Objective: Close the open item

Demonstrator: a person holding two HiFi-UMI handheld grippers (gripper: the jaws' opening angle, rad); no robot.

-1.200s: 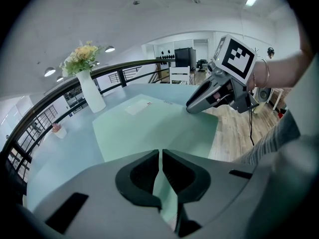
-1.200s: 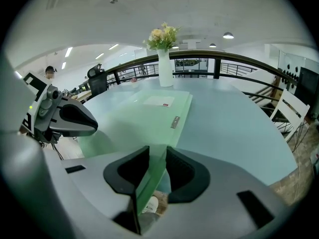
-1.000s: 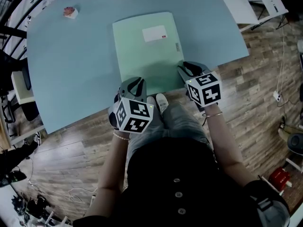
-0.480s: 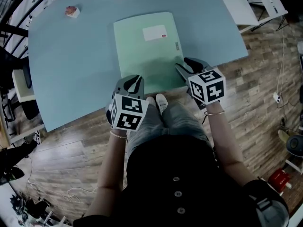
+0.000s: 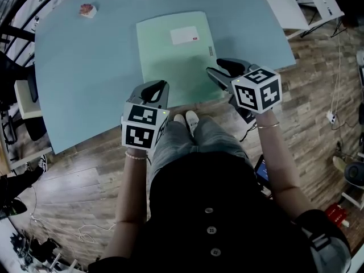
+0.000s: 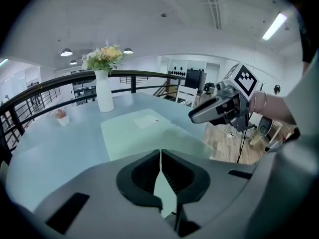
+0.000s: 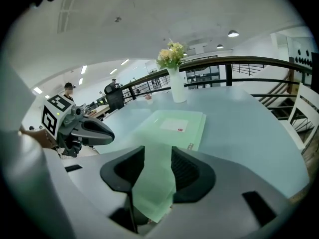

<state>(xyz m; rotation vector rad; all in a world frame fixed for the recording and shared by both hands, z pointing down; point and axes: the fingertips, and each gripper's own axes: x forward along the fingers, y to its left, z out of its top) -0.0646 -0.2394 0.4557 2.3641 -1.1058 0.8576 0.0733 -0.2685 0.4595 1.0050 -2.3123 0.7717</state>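
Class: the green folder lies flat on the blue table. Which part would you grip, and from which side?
Probably the near edge of the green folder, approached low from the person's side: it lies flat, and only that edge reaches the rim of the table, leaving room to get underneath.

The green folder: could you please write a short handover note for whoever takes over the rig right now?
Left gripper: shut, empty, above the table at its near edge, beside the folder.
Right gripper: jaws just opened wide, nothing gripped, over the folder's near right corner.
The folder lies flat and closed on the blue table.
Done: closing looks complete.
Remaining: apparently nothing but drawing both grippers clear.
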